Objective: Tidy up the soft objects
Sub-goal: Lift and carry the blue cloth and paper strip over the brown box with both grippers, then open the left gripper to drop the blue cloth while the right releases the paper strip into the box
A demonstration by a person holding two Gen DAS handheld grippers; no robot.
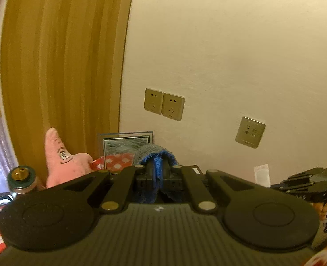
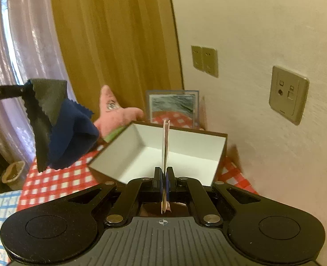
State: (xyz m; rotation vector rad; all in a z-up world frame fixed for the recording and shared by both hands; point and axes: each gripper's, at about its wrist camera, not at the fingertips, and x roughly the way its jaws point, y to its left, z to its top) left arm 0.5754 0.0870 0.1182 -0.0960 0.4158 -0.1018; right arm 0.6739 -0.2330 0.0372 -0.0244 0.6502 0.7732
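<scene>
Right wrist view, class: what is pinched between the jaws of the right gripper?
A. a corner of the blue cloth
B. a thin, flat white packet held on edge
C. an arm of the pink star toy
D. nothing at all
B: the right gripper is shut on a thin white packet that stands on edge in front of the open box, while the blue cloth hangs from the other gripper at the left.

A cream wall (image 1: 229,44) stands ahead of the tongs, with a double socket (image 1: 164,104) and a data plate (image 1: 249,132) to its right. Left of them hangs a mustard curtain (image 1: 63,66), then a sheer curtain (image 2: 26,44) with daylight behind. Below lies a red checked tablecloth (image 2: 52,184).
</scene>
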